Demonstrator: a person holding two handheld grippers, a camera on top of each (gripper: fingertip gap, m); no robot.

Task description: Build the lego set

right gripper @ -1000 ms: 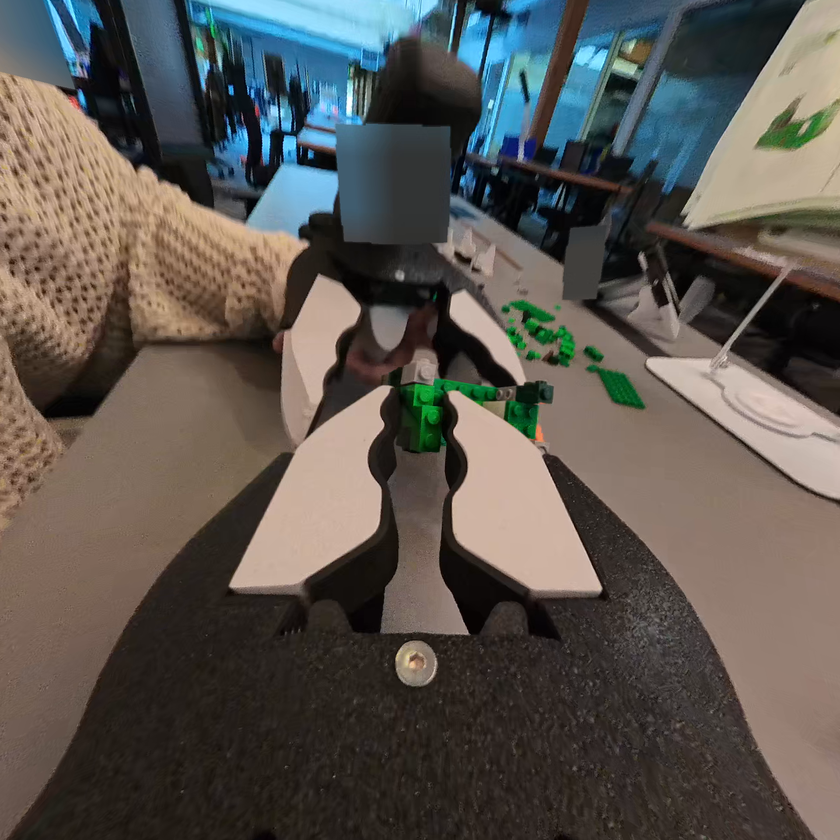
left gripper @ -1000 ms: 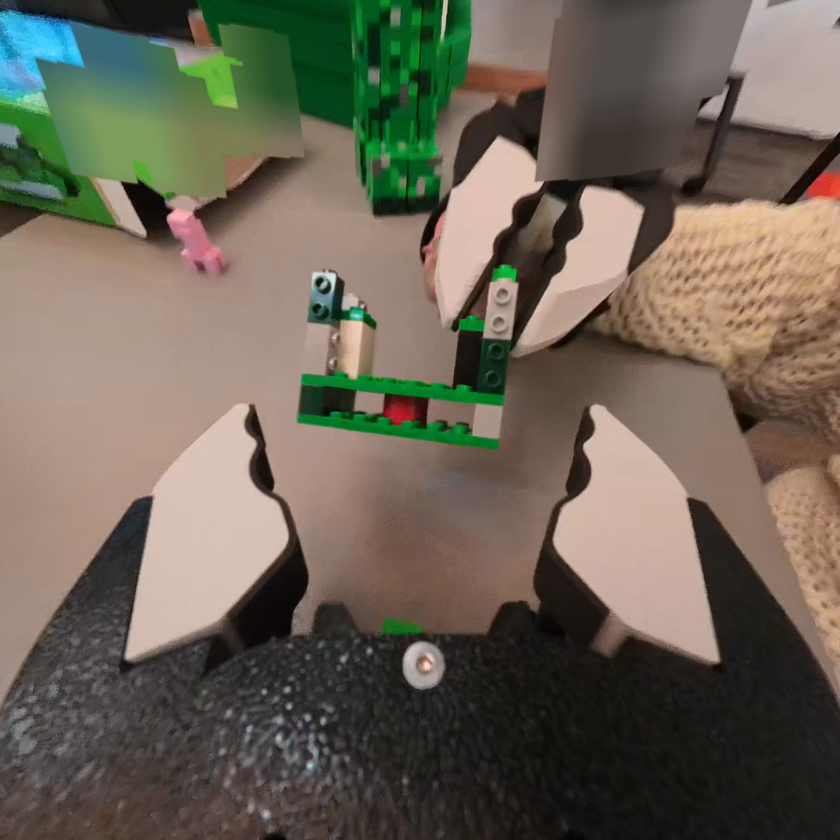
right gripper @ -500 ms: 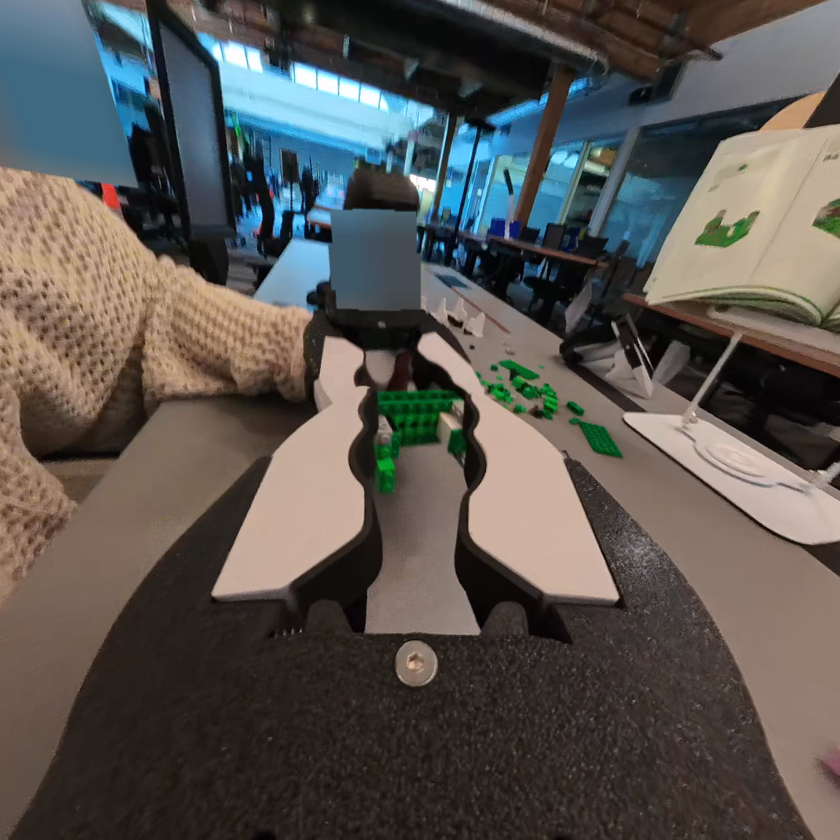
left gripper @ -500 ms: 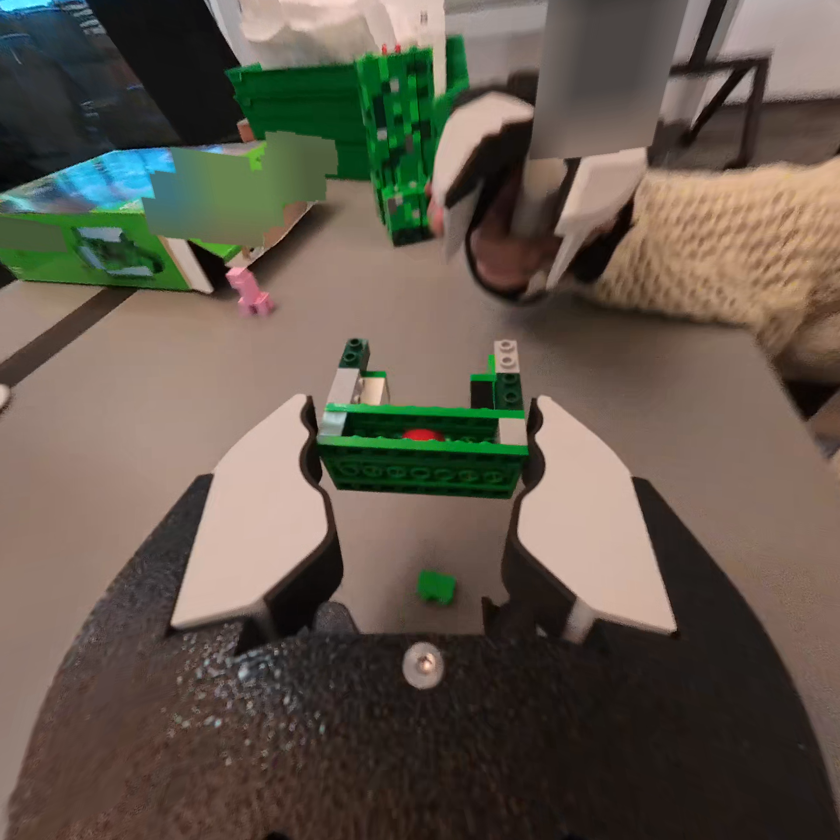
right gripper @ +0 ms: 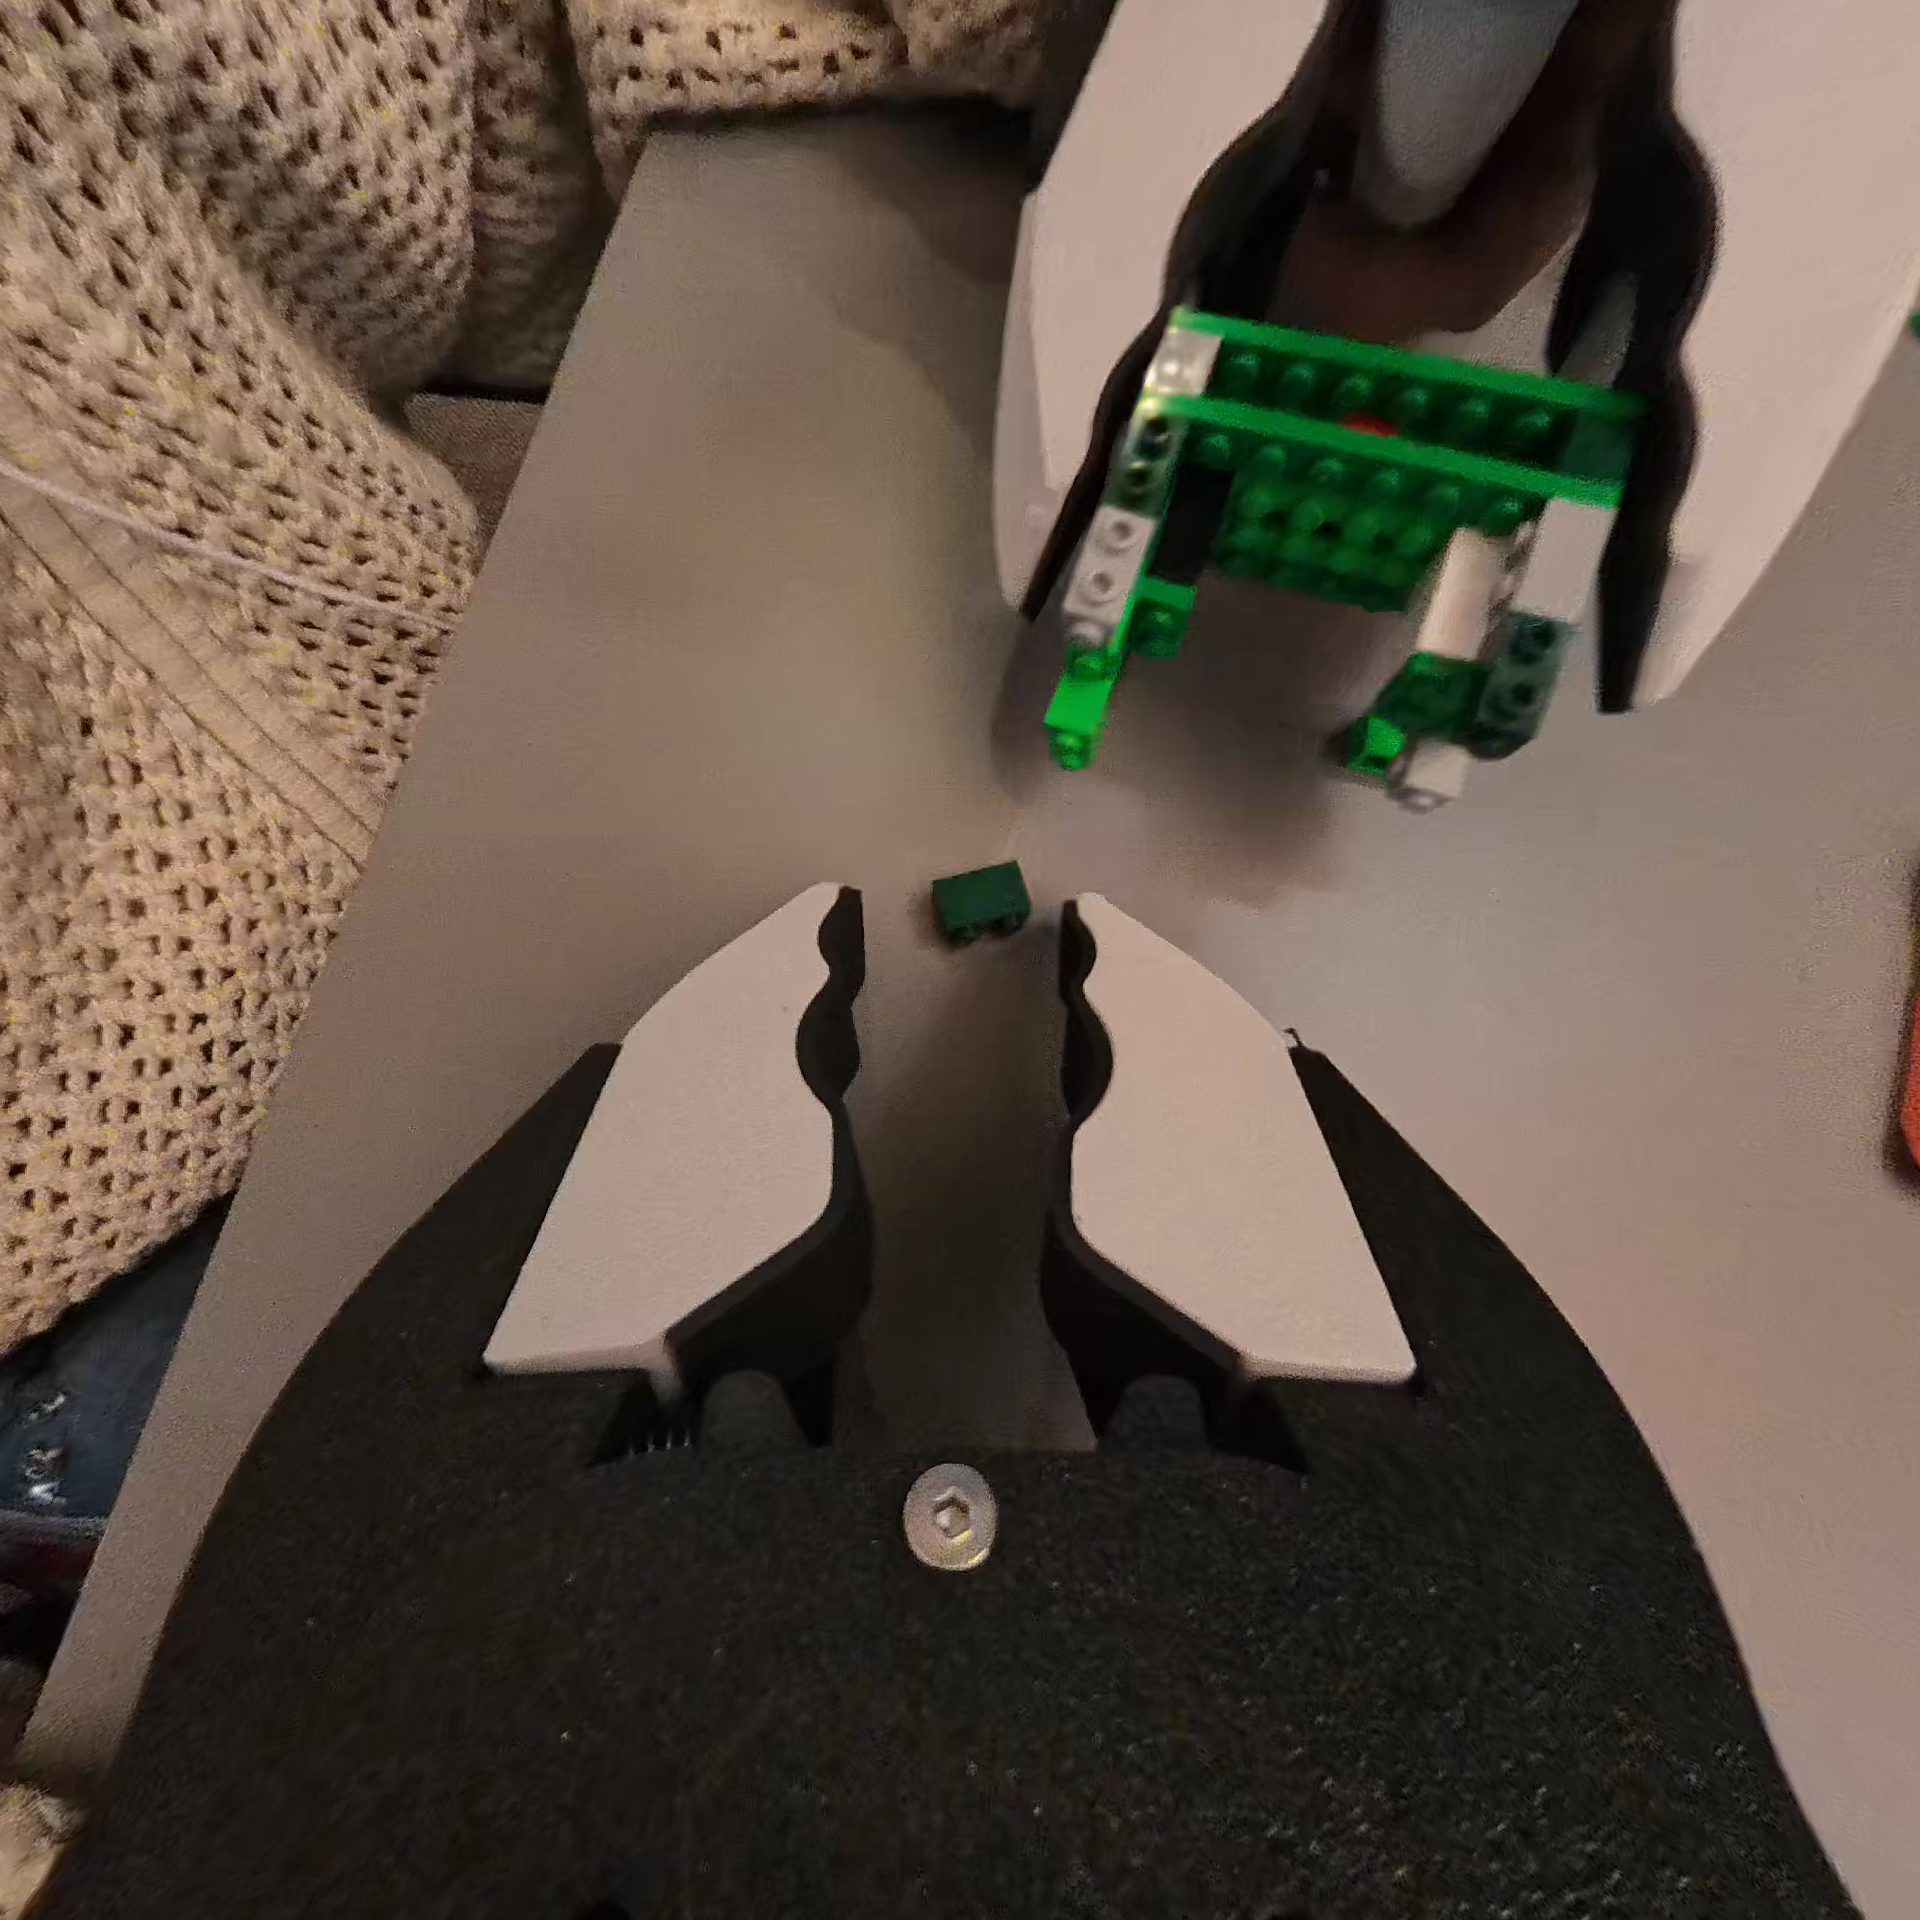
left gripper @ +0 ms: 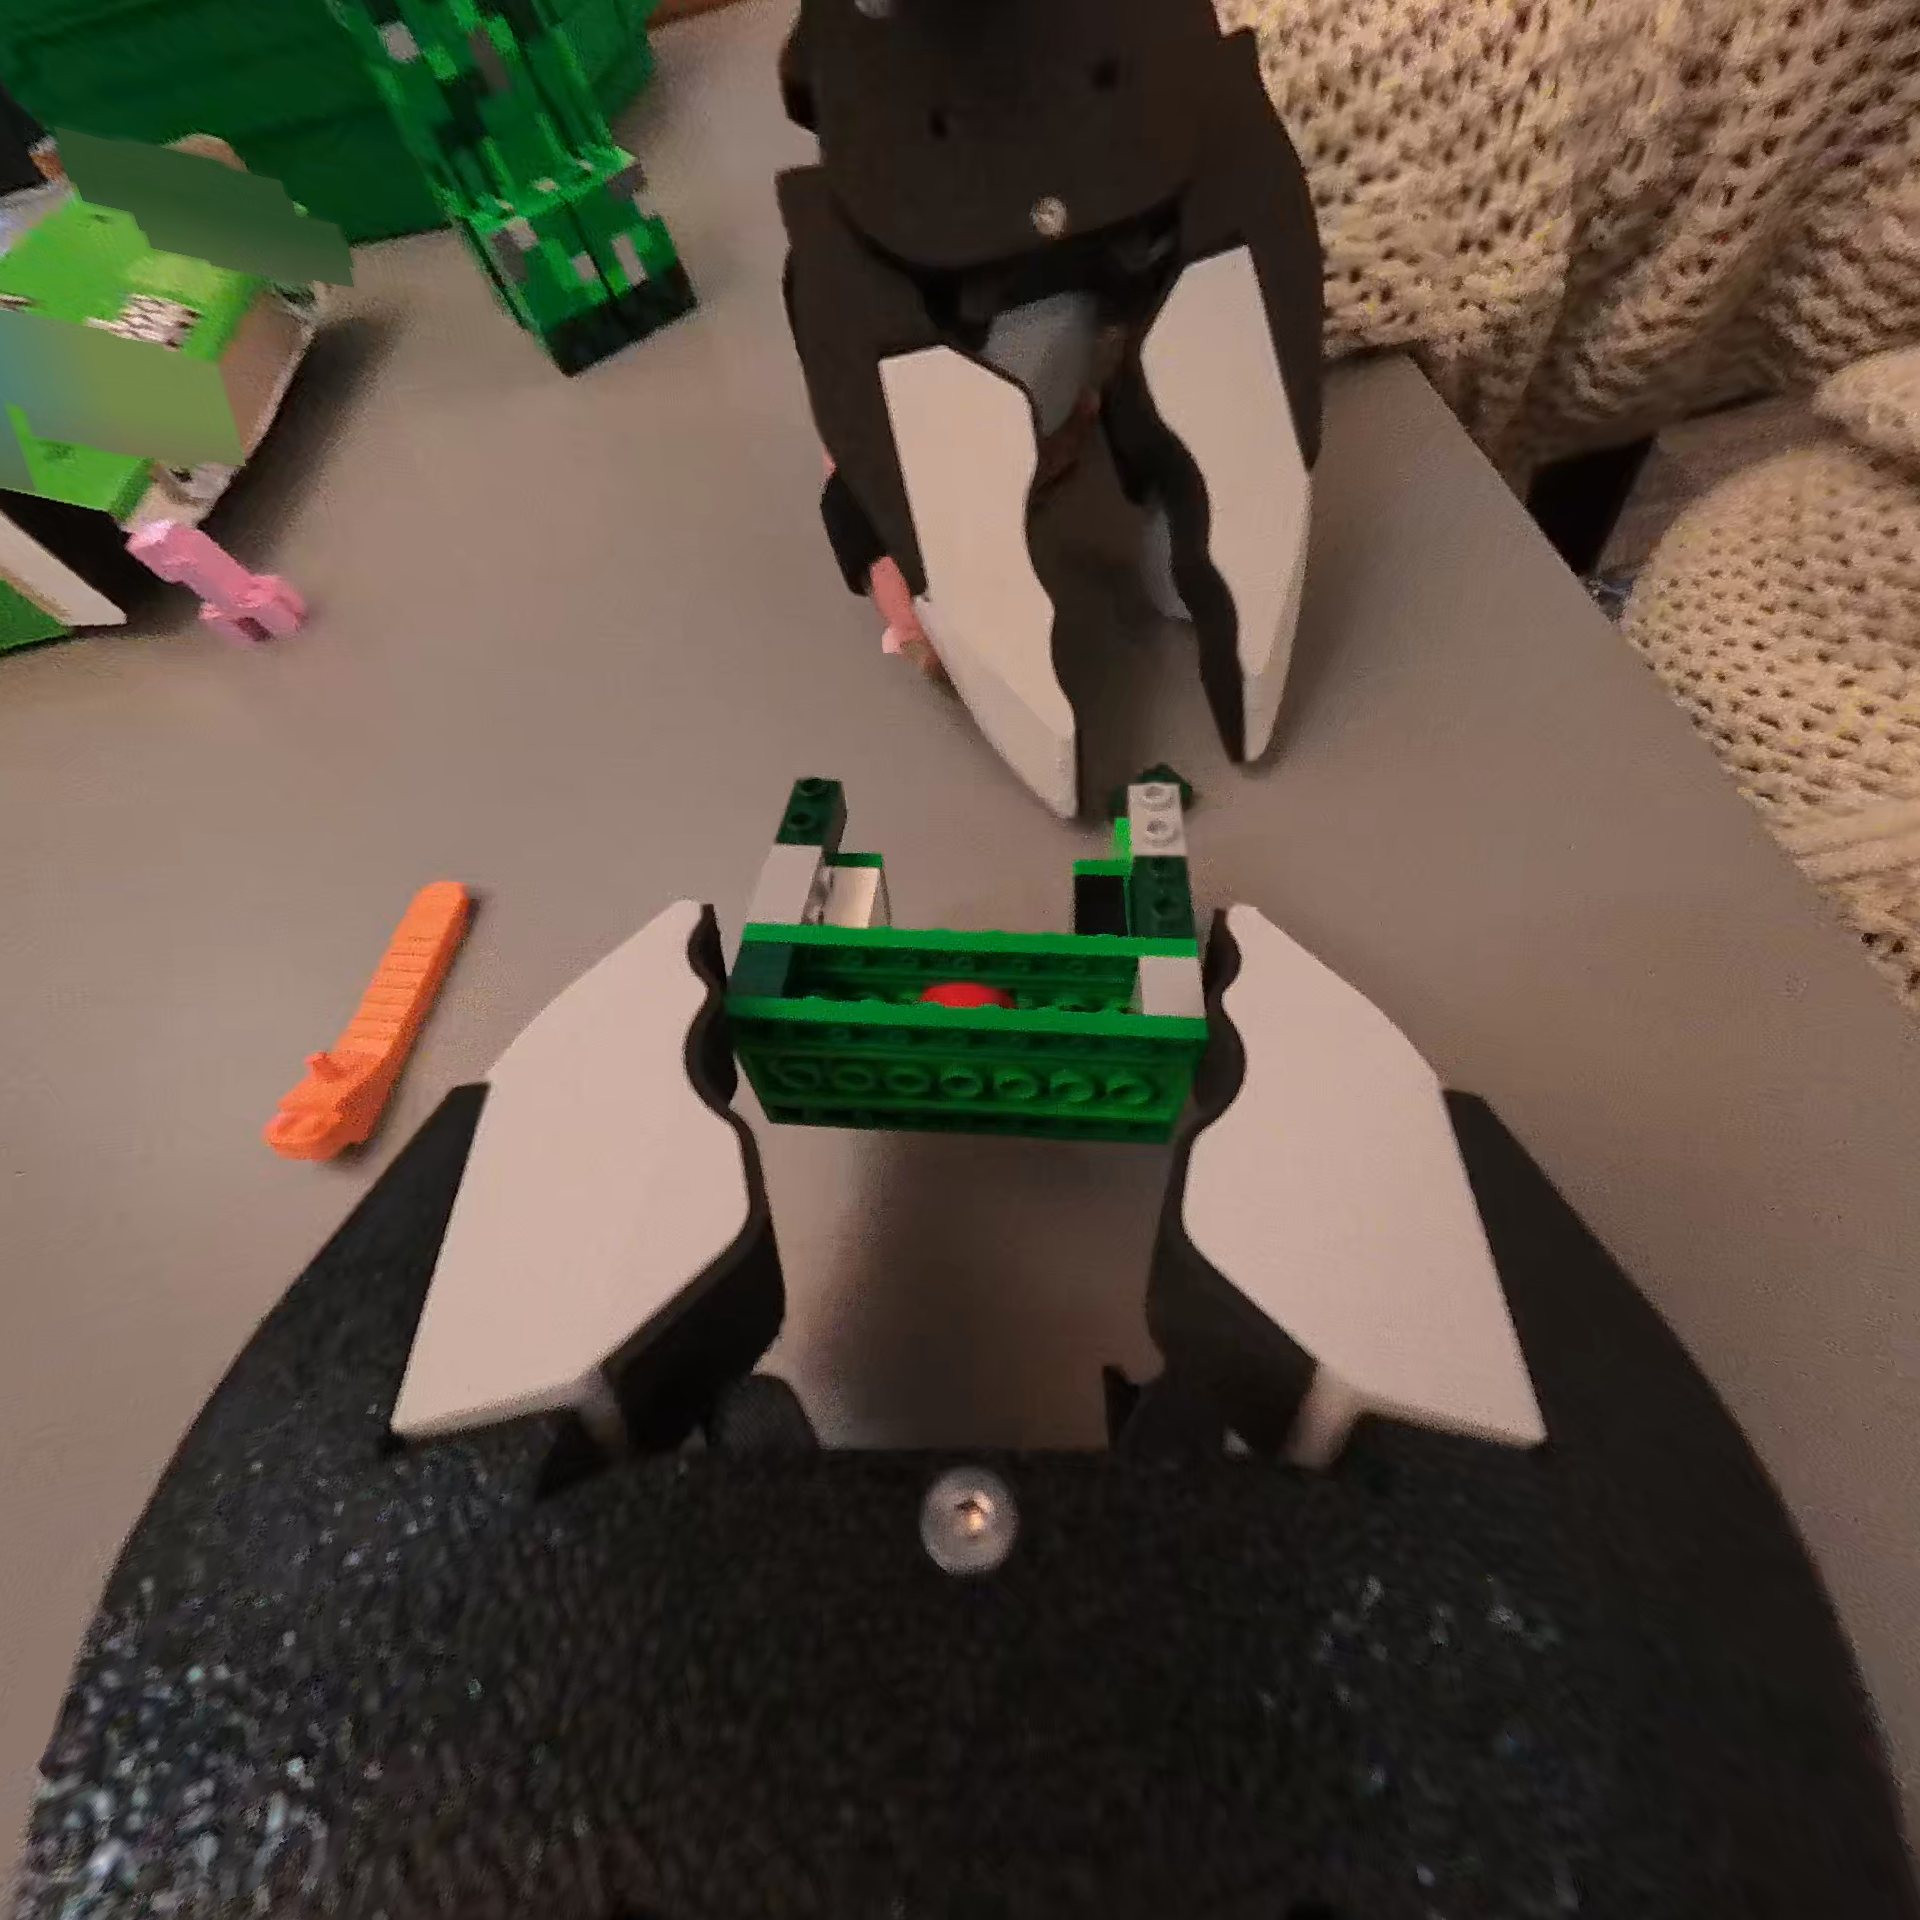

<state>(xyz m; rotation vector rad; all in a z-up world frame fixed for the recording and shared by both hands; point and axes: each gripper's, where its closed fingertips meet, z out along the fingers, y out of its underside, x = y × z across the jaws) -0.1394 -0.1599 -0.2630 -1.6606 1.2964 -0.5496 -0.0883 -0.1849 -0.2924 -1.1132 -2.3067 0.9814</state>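
My left gripper [left gripper: 961,920] is shut on a green lego assembly [left gripper: 966,1049], with both pads pressed on the ends of its long plates. The assembly has two short towers of grey, black and dark green bricks and a red stud inside. It is held above the grey table [left gripper: 623,727]. The right wrist view shows it too [right gripper: 1351,488], in the left gripper [right gripper: 1330,655]. My right gripper [right gripper: 961,902] is open and points down at the table. A small dark green brick [right gripper: 982,906] lies loose between its fingertips, with a gap on each side. The right gripper also shows in the left wrist view [left gripper: 1158,769].
An orange brick separator [left gripper: 374,1029] lies left of my left gripper. A pink lego figure [left gripper: 223,587], a green box [left gripper: 114,343] and a tall green blocky model [left gripper: 551,208] stand at the back left. A knit sleeve [left gripper: 1610,208] and the table's edge are at the right. Spacing between my two grippers at the tips: around 7 cm. The left tips stand about 10 cm off the orange brick separator [left gripper: 374,1029].
My left gripper closed on the assembly and holds it. My right gripper let go of the assembly's tower, opened wider and came down to the table around the dark green brick.
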